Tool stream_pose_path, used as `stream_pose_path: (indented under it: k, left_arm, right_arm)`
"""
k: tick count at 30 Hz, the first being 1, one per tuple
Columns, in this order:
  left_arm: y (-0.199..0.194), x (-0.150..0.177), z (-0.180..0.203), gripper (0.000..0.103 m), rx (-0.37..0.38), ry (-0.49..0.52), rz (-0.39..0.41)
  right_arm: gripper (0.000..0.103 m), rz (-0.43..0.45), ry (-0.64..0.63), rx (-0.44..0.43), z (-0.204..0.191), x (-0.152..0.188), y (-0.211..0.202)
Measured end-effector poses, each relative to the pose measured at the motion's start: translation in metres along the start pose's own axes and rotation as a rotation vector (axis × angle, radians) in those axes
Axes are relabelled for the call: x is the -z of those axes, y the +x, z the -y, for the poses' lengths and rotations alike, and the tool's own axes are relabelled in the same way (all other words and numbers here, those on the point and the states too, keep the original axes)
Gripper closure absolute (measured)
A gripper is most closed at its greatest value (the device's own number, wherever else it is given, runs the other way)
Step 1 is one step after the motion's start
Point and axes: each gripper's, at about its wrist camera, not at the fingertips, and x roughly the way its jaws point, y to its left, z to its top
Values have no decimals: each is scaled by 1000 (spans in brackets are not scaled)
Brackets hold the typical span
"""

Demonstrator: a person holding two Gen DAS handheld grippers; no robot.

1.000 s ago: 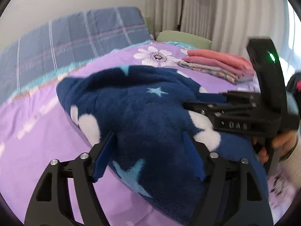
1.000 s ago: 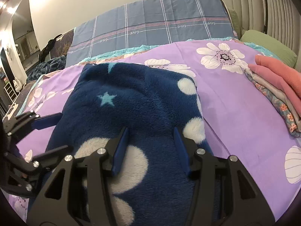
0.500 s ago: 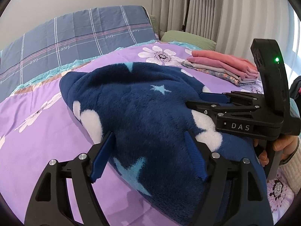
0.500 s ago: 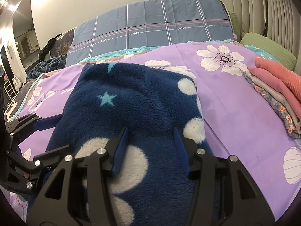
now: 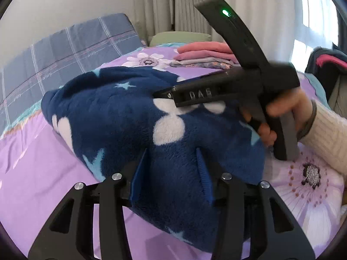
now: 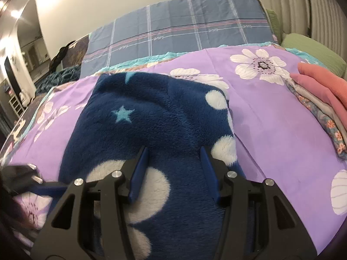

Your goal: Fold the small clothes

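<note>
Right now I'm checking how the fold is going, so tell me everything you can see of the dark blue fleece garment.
The dark blue fleece garment is thick plush, patterned with white dots and pale blue stars. It lies bunched and partly folded on the purple flowered bedspread, left of the folded stack of pink clothes. The left gripper has its near edge between its blue fingers, with the jaws closing. The right gripper straddles the fleece too, its fingers sunk in the pile.

bed: purple floral sheet [image 6: 282,134] | plaid headboard [image 6: 184,28] | pale curtains [image 5: 271,10] | daylit window [image 5: 312,32]
</note>
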Motion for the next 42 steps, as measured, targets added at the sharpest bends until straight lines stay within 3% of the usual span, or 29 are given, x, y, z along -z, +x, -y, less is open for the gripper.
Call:
stream_pose_path:
  k: [4, 7, 10, 13, 15, 17, 19, 20, 21, 22, 23, 24, 26, 29, 30, 33, 37, 40, 42]
  left_arm:
    - [-3, -4, 3, 56, -19, 10, -10]
    - [-10, -2, 3, 56, -33, -2, -6]
    - [-11, 0, 0, 56, -23, -18, 8]
    - [-10, 1, 1, 55, -21, -20, 14]
    - [-11, 3, 2, 55, -9, -12, 15]
    - [-10, 4, 4, 55, -26, 12, 17]
    - [-15, 2, 4, 54, -38, 5, 14]
    - [-20, 0, 2, 54, -35, -6, 18]
    - [-27, -3, 0, 54, -27, -15, 27]
    - [-32, -8, -3, 54, -19, -22, 40]
    - [-37, -12, -6, 52, -20, -31, 60]
    - [-44, -18, -9, 46, -40, -49, 95]
    - [-46, -27, -18, 45, -50, -94, 130]
    - [-26, -34, -27, 45, -45, -135, 87]
    - [-12, -32, -25, 43, -55, -120, 50]
    - [-1, -26, -11, 42, -108, -50, 60]
    - [-4, -27, -13, 42, -110, -59, 47]
    - [-2, -29, -19, 42, -90, -84, 39]
    - [-1, -28, -19, 42, -90, -86, 40]
  right_arm:
    - [52, -15, 15, -10, 3, -4, -3]
    - [55, 12, 96, -17, 9, -5, -40]
    - [102, 40, 91, -142, 11, 8, -90]
    - [102, 16, 38, -71, 7, 34, -108]
    - [103, -152, 74, 0, 17, 60, -75]
    - [103, -163, 142, -55, 31, 73, -60]
    - [103, -160, 242, -105, 43, 63, -72]
    - [101, -144, 300, -137, 49, 59, -81]
    - [91, -133, 328, -152, 52, 58, -89]
    - [74, -121, 354, -167, 55, 57, -97]
    - [64, -107, 384, -191, 59, 59, -107]
    - [48, -100, 408, -203, 62, 62, -114]
    - [32, -118, 494, -232, 70, 74, -121]
    - [30, -213, 659, -314, 78, 102, -113]
    - [30, -240, 706, -344, 79, 110, -109]
    - [24, -279, 830, -428, 83, 124, -95]
    - [13, -224, 922, -411, 86, 114, -77]
    - [8, -231, 935, -404, 79, 100, -54]
    - [4, -230, 929, -348, 67, 90, -44]
